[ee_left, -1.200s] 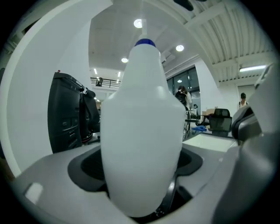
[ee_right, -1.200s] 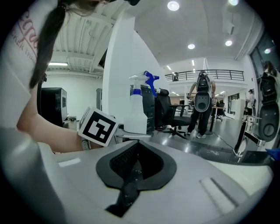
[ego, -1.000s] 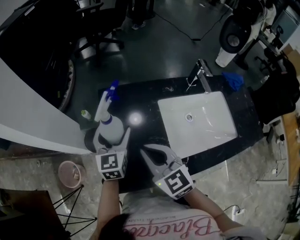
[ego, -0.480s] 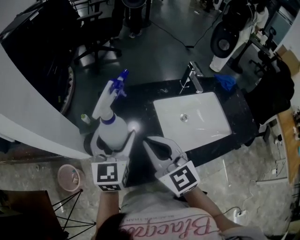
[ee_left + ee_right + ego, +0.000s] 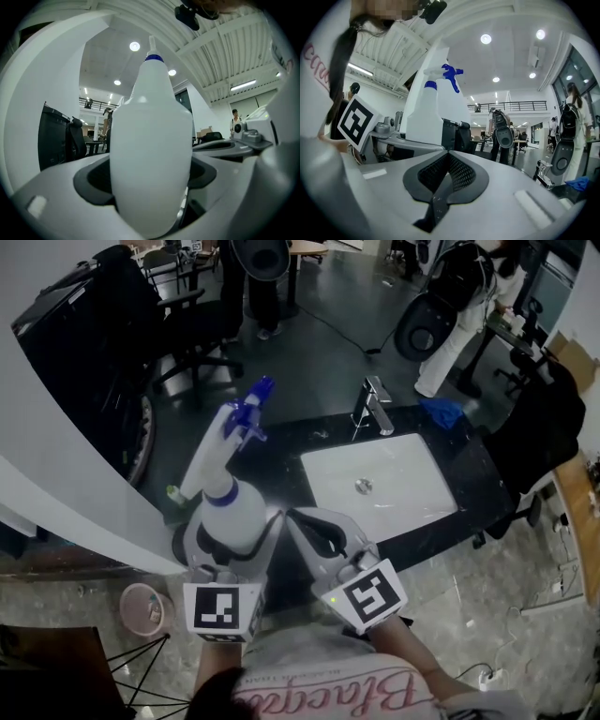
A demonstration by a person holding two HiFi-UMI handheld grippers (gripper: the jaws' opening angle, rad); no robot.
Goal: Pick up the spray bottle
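Gripping spray bottle (image 5: 228, 501), left claw (image 5: 234, 531) seemingly clears counter (image 5: 281, 442) beside sink (image 5: 323, 461)

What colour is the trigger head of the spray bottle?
The trigger head is blue; the head view shows it best.

A black counter (image 5: 281, 442) holds a white rectangular sink (image 5: 412, 484), with a chrome faucet (image 5: 373, 401) at its far edge and a blue cloth (image 5: 442, 411) just right of that. Beyond lies dark glossy floor (image 5: 319, 334) with a black office chair (image 5: 192, 329) far left. A white curved wall (image 5: 66, 493) runs along the left. A pink bin (image 5: 145, 607) stands near left on pale marbled floor (image 5: 497, 615). Round recessed lights (image 5: 486, 39) dot the ceiling.
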